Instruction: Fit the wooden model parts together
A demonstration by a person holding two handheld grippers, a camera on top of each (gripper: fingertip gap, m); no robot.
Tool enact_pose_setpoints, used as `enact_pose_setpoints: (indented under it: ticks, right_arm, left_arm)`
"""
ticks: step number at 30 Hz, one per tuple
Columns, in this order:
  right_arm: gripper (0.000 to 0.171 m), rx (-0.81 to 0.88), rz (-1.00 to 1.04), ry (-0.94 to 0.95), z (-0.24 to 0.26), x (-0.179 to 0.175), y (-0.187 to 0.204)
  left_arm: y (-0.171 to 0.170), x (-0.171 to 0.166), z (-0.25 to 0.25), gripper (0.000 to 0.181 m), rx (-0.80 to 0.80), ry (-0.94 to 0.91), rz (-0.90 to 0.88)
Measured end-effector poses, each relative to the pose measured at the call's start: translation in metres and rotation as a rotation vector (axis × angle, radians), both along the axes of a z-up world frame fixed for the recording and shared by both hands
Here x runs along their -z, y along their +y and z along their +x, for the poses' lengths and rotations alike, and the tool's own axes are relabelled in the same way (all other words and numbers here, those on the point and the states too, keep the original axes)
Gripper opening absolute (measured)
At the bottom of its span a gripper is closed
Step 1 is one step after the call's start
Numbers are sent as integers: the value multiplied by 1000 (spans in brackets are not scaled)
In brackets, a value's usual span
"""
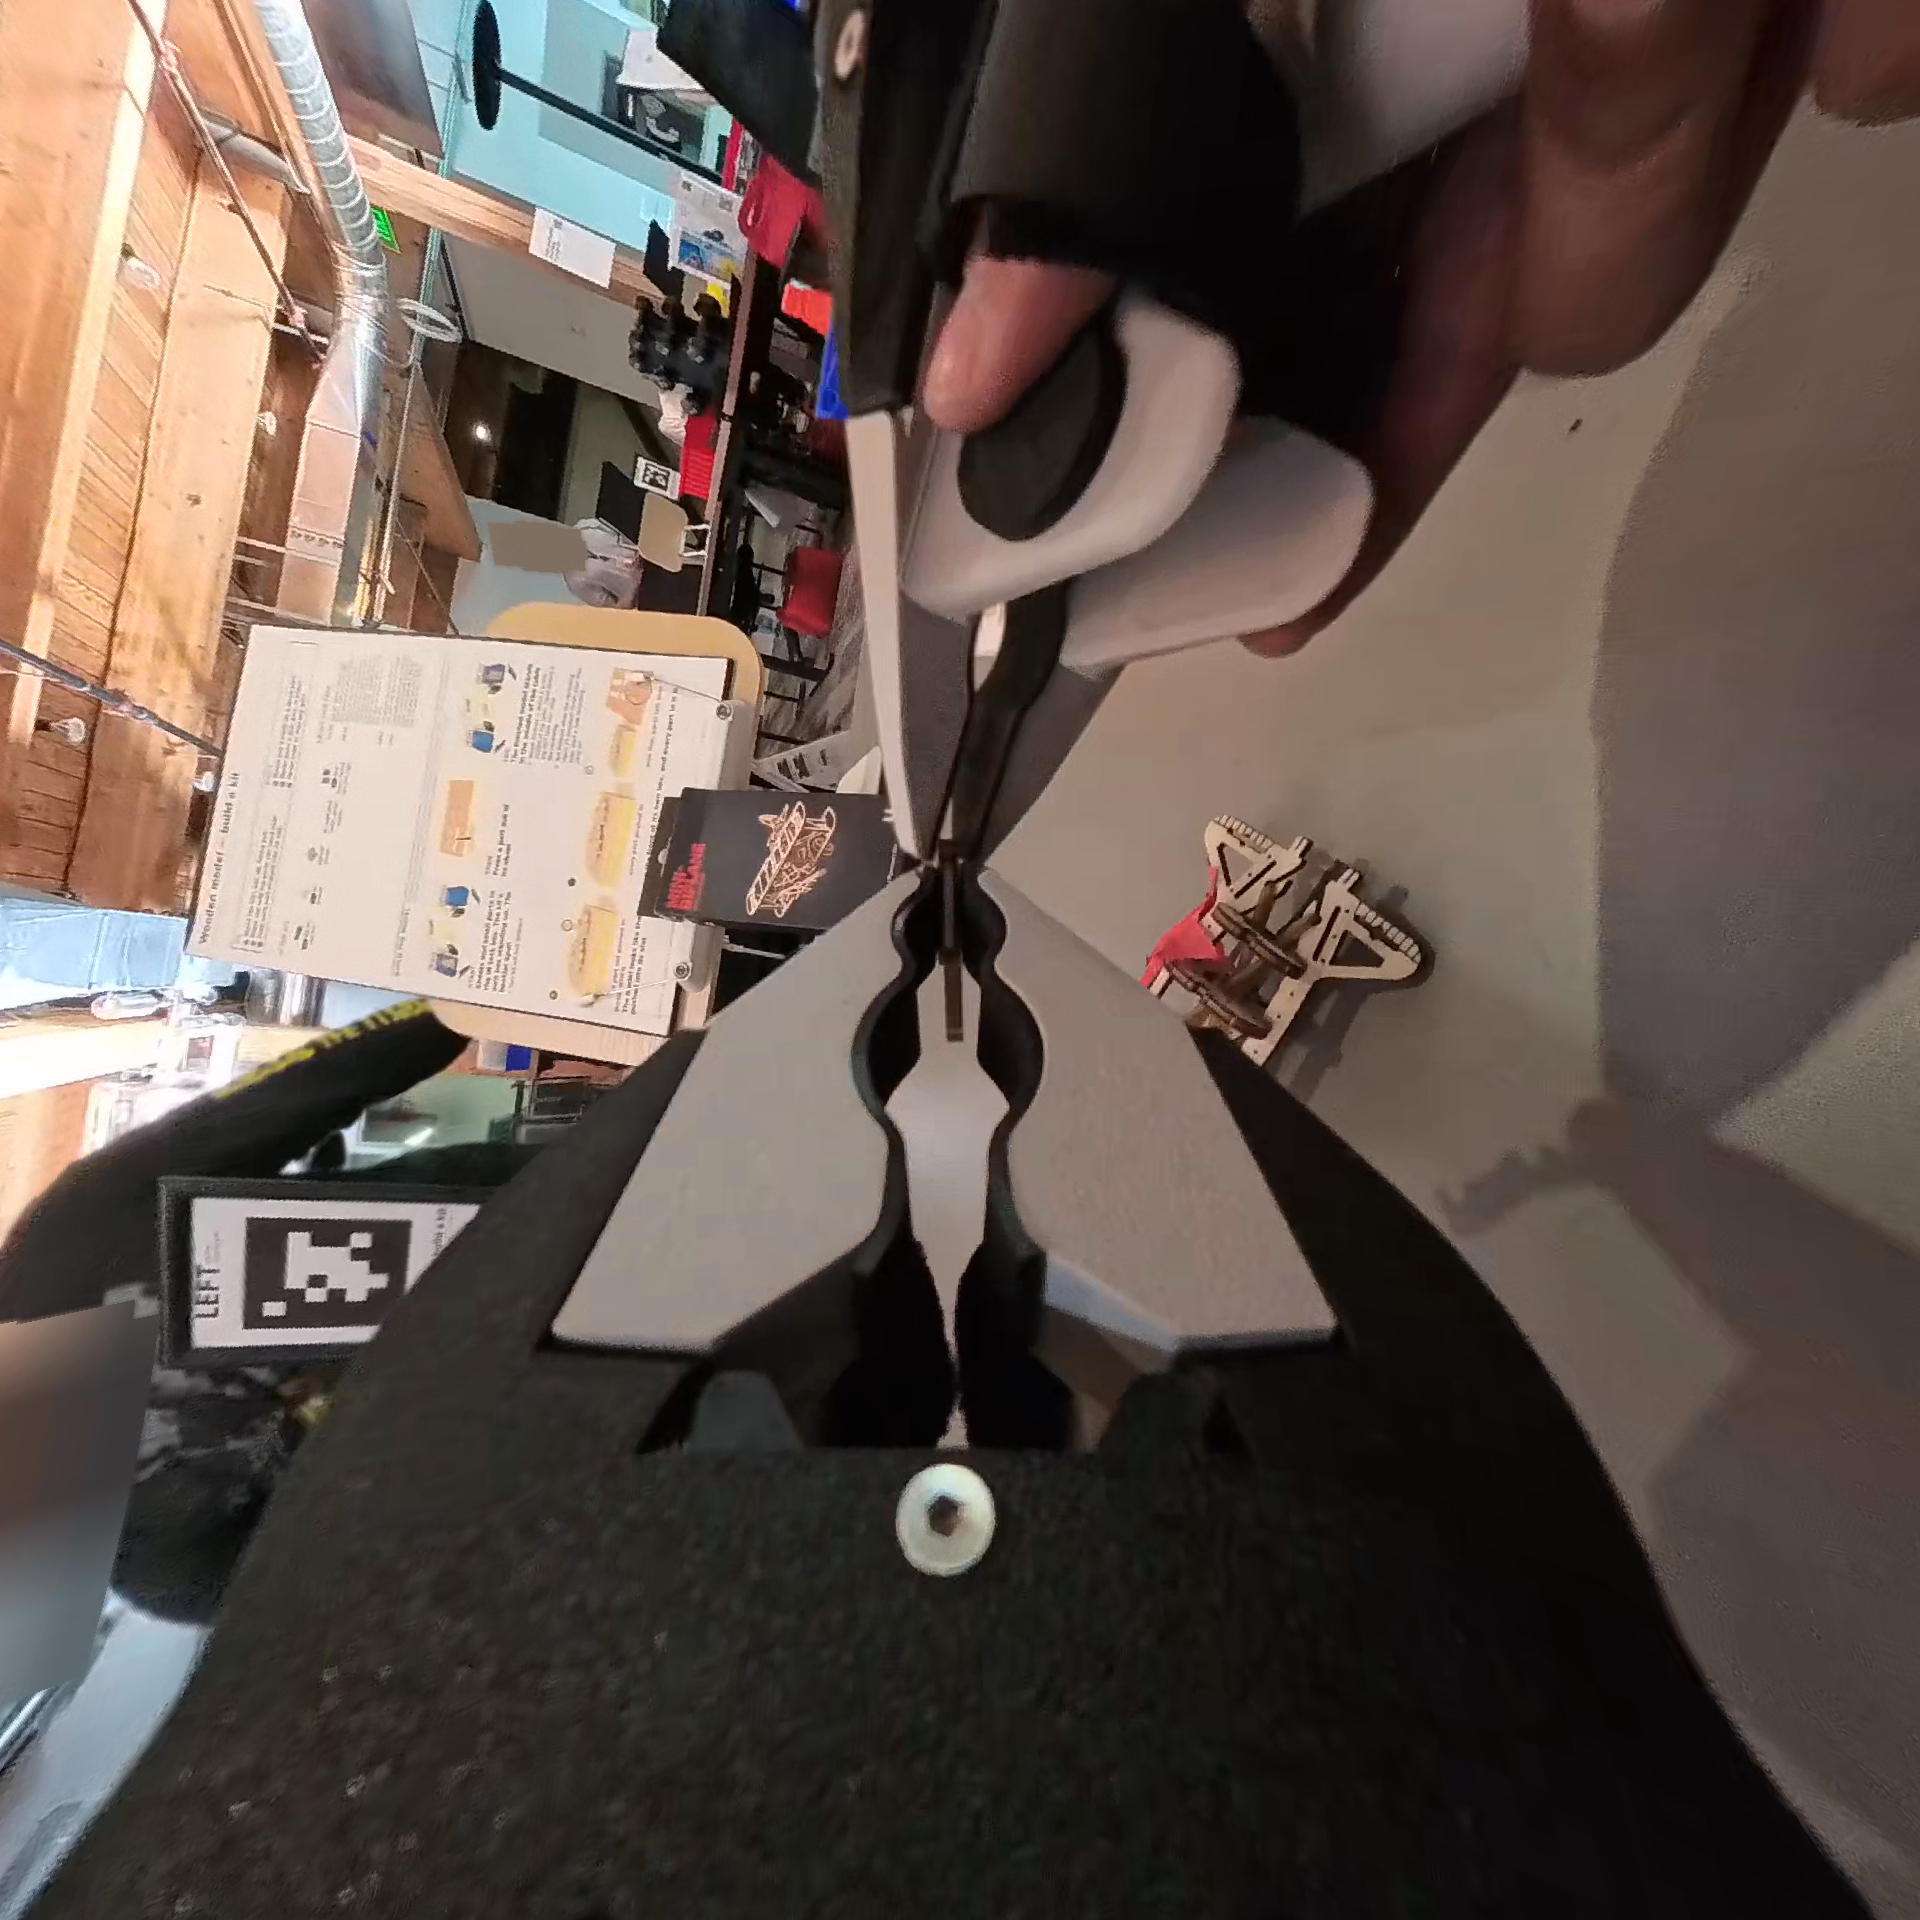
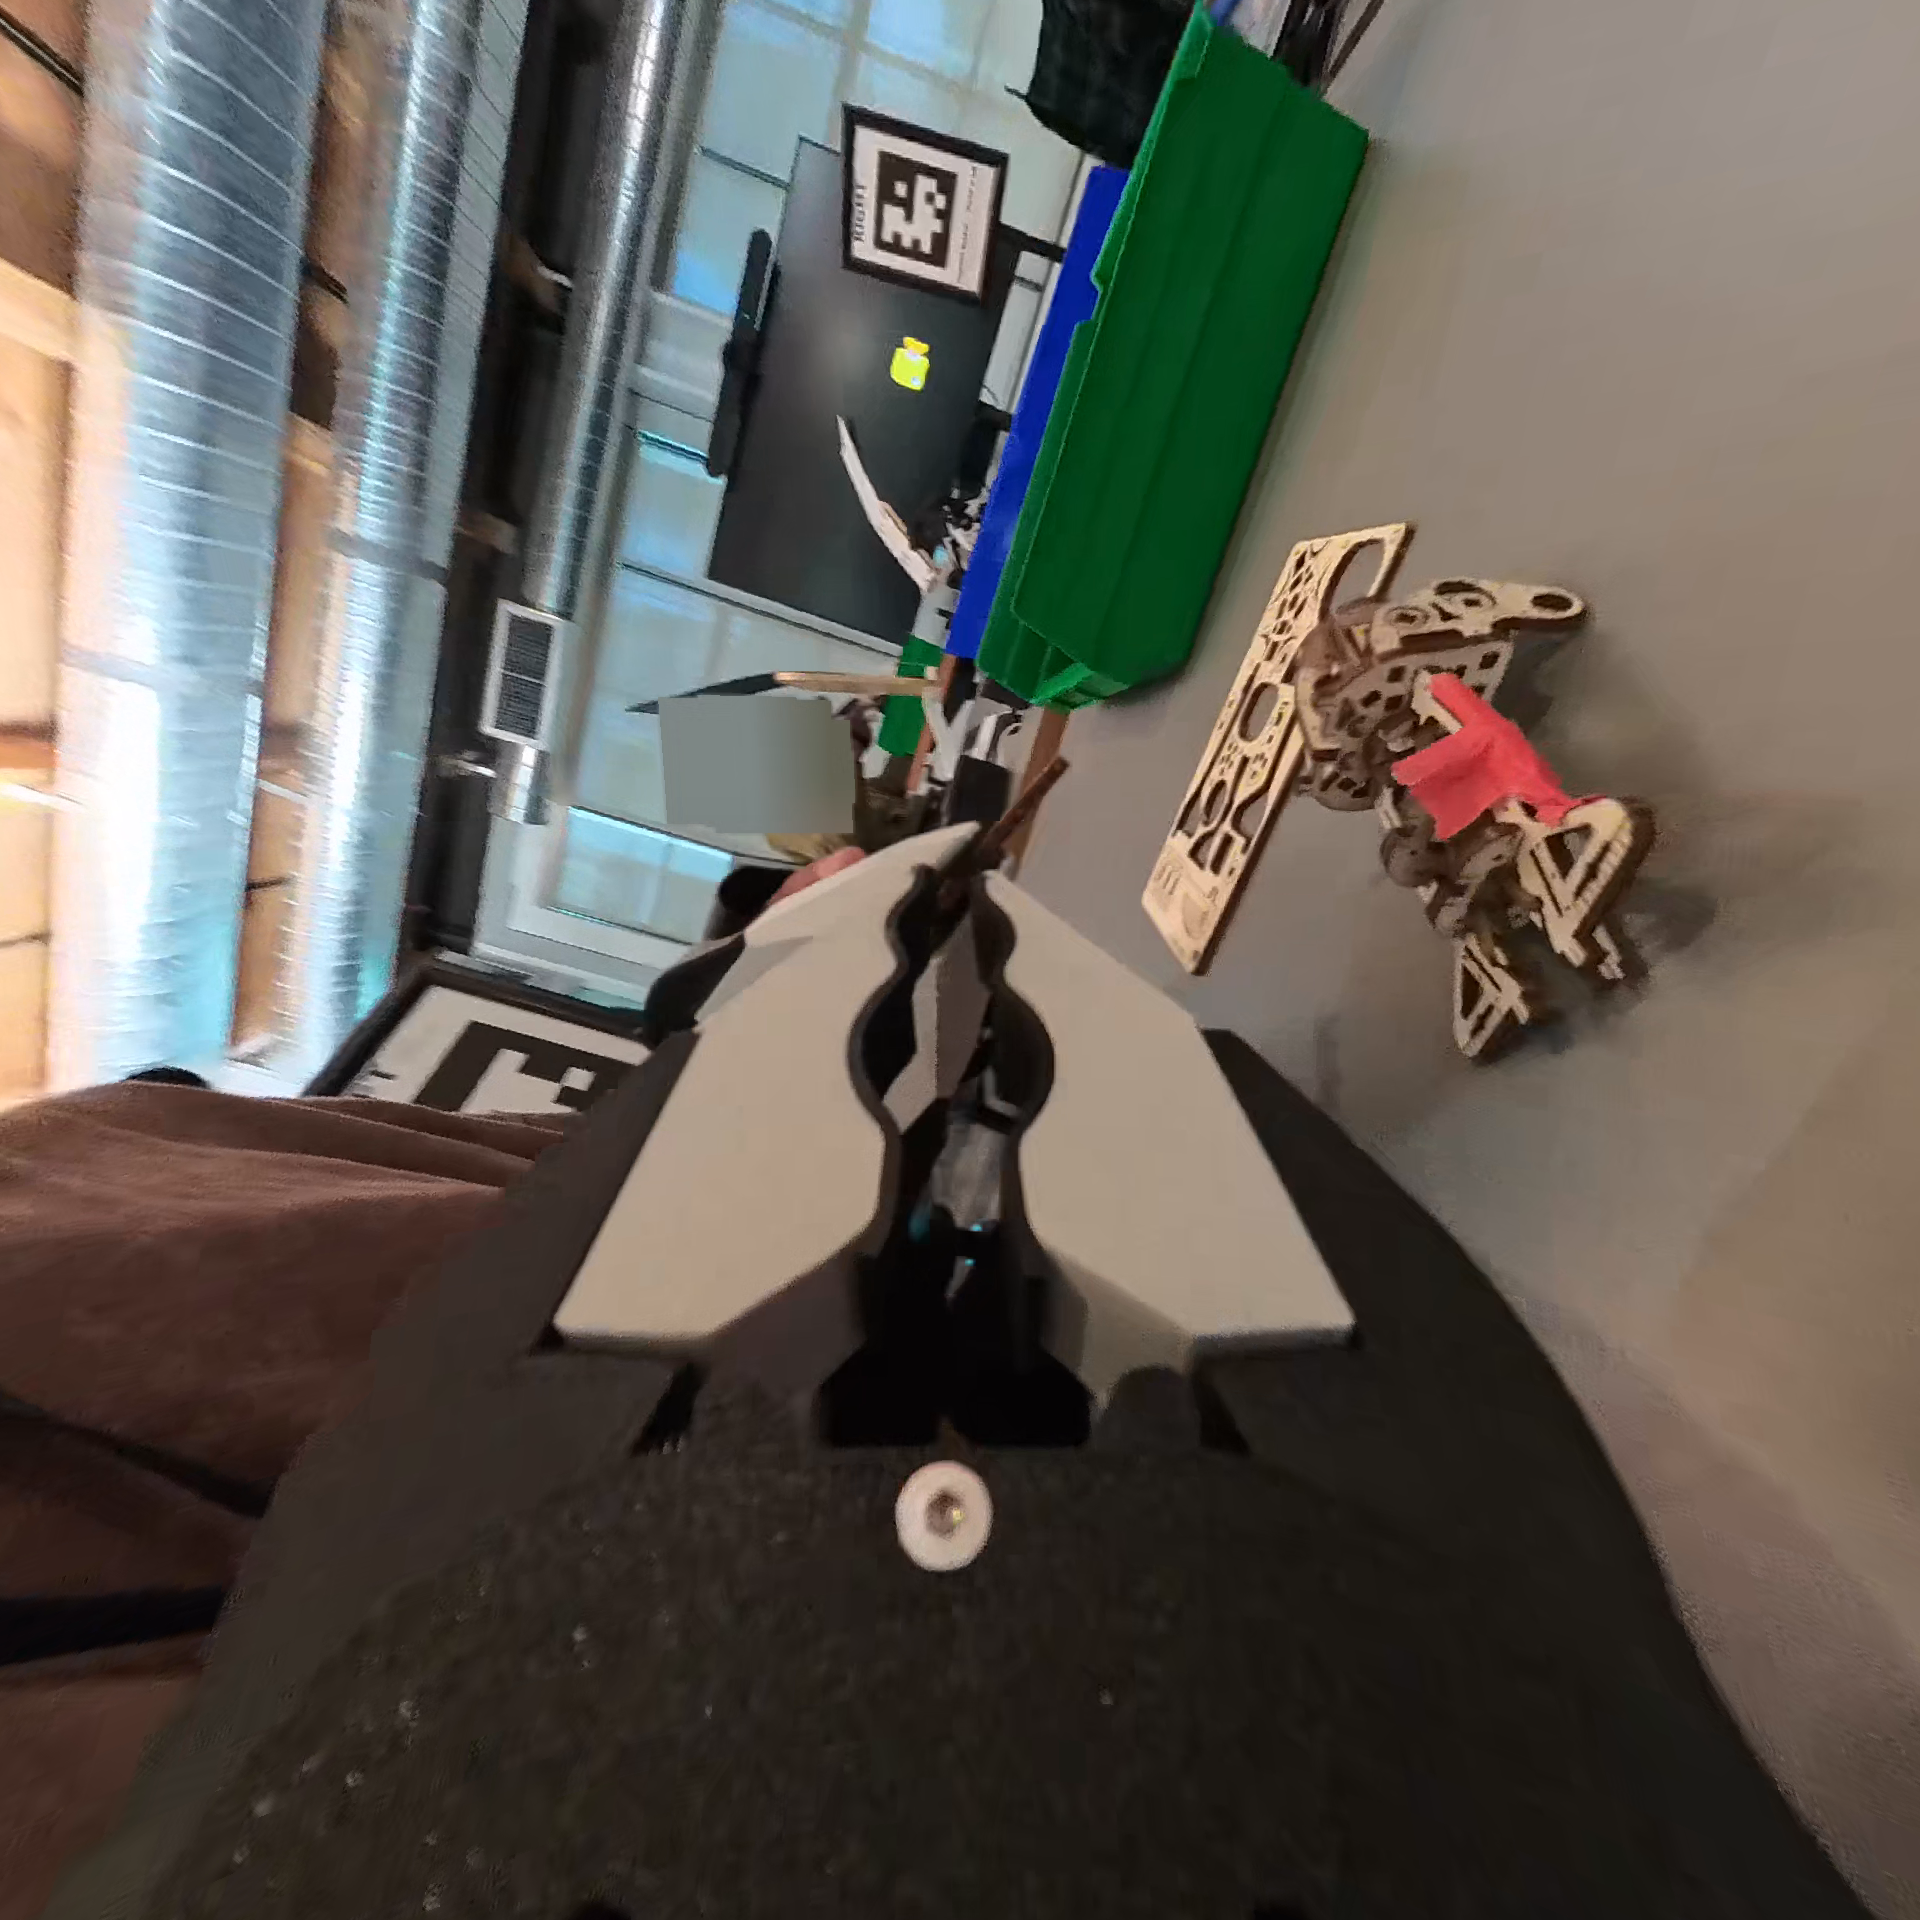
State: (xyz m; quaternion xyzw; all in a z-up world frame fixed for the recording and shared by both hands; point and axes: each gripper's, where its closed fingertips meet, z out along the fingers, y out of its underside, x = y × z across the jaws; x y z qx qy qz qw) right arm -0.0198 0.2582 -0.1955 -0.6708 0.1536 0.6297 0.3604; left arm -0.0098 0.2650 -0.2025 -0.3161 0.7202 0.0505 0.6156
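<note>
In the left wrist view my left gripper (image 1: 948,896) is shut on a thin dark wooden part (image 1: 952,982), seen edge-on between its fingers. The right gripper (image 1: 928,847), held by a hand (image 1: 1558,208), comes down from above, and its tips meet my left tips at the part. In the right wrist view my right gripper (image 2: 975,864) is shut on a thin dark wooden part (image 2: 1029,800) that sticks out past its tips. The half-built wooden model (image 2: 1455,748) with a red piece (image 2: 1475,784) lies on the grey table (image 2: 1662,312), away from both grippers. The model also shows in the left wrist view (image 1: 1288,935).
A flat wooden parts sheet (image 2: 1262,748) leans beside the model. Green (image 2: 1174,416) and blue (image 2: 1039,416) bins stand behind them. An instruction sheet (image 1: 457,821) and a black box (image 1: 769,862) stand at the table's far side.
</note>
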Motion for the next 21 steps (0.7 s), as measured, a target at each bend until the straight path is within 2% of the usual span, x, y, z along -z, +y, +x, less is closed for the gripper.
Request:
enact_pose_setpoints:
  ticks: [9, 17, 21]
  right_arm:
    - [3, -72, -88, 44, -2, 14, -1]
    - [2, -130, -91, 16, 2, 20, -7]
    - [2, -271, -103, 35, -3, 22, -19]
  left_arm:
    - [1, 12, 0, 1, -17, 45, 90]
    - [12, 19, -8, 13, -61, 37, -18]
    - [16, 26, -11, 15, -48, 68, -1]
